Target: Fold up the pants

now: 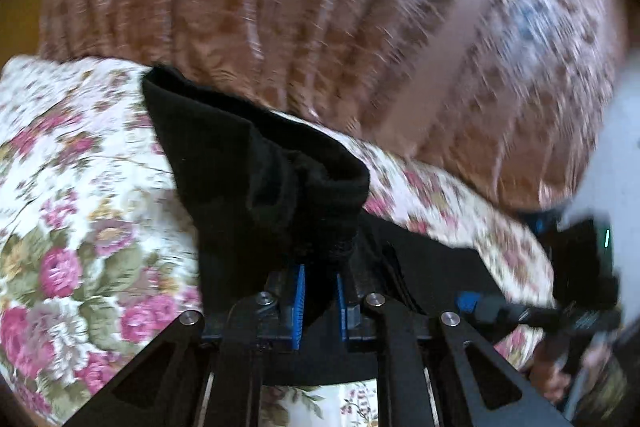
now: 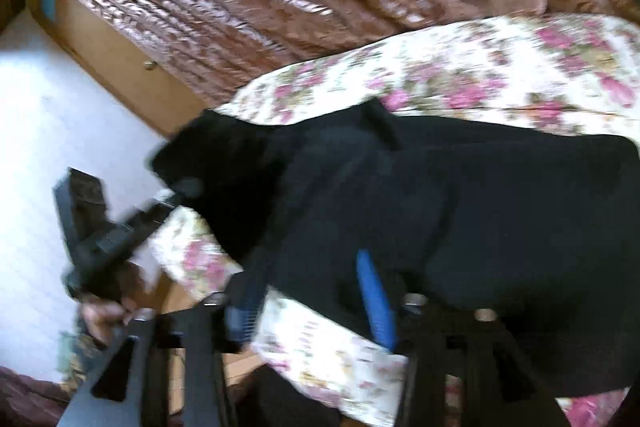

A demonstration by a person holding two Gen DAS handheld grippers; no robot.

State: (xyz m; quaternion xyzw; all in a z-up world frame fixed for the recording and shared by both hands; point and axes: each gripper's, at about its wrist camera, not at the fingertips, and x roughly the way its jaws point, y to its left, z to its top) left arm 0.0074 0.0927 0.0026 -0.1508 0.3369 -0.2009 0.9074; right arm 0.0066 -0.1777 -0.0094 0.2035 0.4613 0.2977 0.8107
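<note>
- Pants, one black pair, lie across the floral bedspread; one end is lifted off it on my left.
- My left gripper is clamped on a bunched fold of that black cloth, the blue pads nearly together with fabric squeezed between them.
- From the right view, that left gripper shows at the lifted edge of the pants, with a hand on its handle below.
- My right gripper has its jaws spread, two blue pads well apart. Black cloth lies between them, but I cannot see either pad pressing on it, so I read it as loose.
- From the left view, the right gripper sits low at the right edge, blurred, beside the pants.
- Around the bed: a brown patterned curtain hangs behind it, filling the top of both views.
- One pale pink strip runs down the curtain; I cannot tell what it is.
- A white floor lies left of the bed, edged by a brown wooden panel with one small knob.
- Nothing stands between either gripper and the cloth; no containers in view.
- Both pictures are motion-blurred, so fine detail is lost.
</note>
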